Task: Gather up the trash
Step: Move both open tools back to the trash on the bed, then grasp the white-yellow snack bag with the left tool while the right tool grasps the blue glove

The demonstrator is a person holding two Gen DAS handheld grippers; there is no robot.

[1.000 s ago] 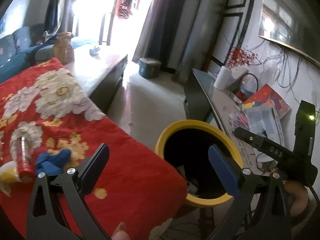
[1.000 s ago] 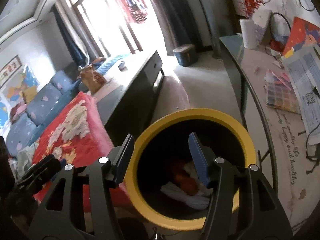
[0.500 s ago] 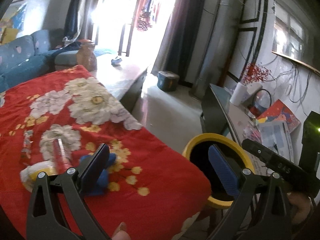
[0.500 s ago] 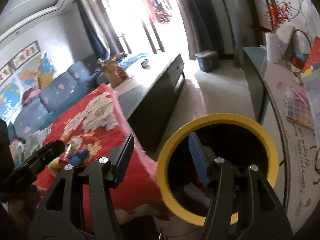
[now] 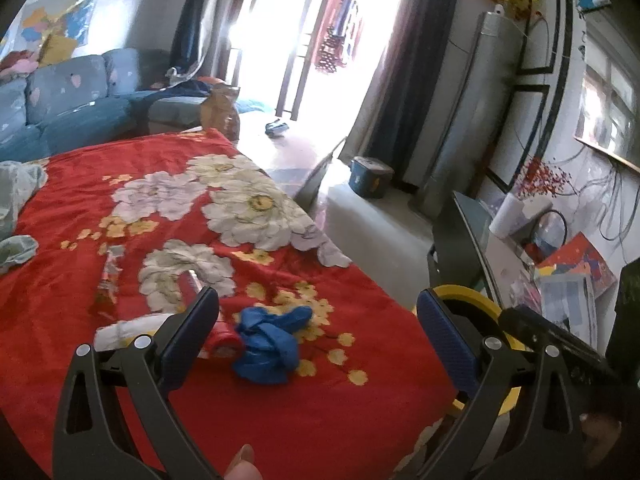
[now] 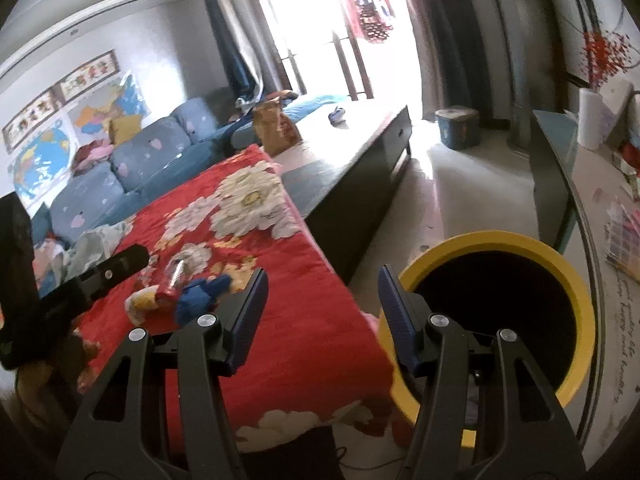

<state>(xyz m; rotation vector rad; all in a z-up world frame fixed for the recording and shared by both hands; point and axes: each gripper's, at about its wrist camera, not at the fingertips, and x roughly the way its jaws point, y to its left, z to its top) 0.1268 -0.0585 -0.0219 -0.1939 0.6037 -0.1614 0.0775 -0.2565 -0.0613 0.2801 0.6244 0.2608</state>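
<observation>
Item, far left on the red floral cloth (image 5: pixel 360 400): a pale wrapper (image 5: pixel 116 330), then a red tube (image 5: pixel 218 338), then the crumpled blue glove (image 5: pixel 268 344). We hold the left gripper (image 5: pixel 316 332) wide and empty, glove just ahead; it seems nearer. Right gripper (image 6: pixel 320 312), half spread, empty. Yellow-rimmed bin (image 6: pixel 500 244), near right.

— Any room over the red blanket (image 5: pixel 360 400)?
— Yes, its near edge is bare; the blue glove (image 5: pixel 268 344) and wrappers (image 5: pixel 120 330) crowd the middle.
— And rightward?
— The yellow-rimmed bin (image 6: pixel 576 308) stands just beside the blanket's corner, mouth unobstructed.
</observation>
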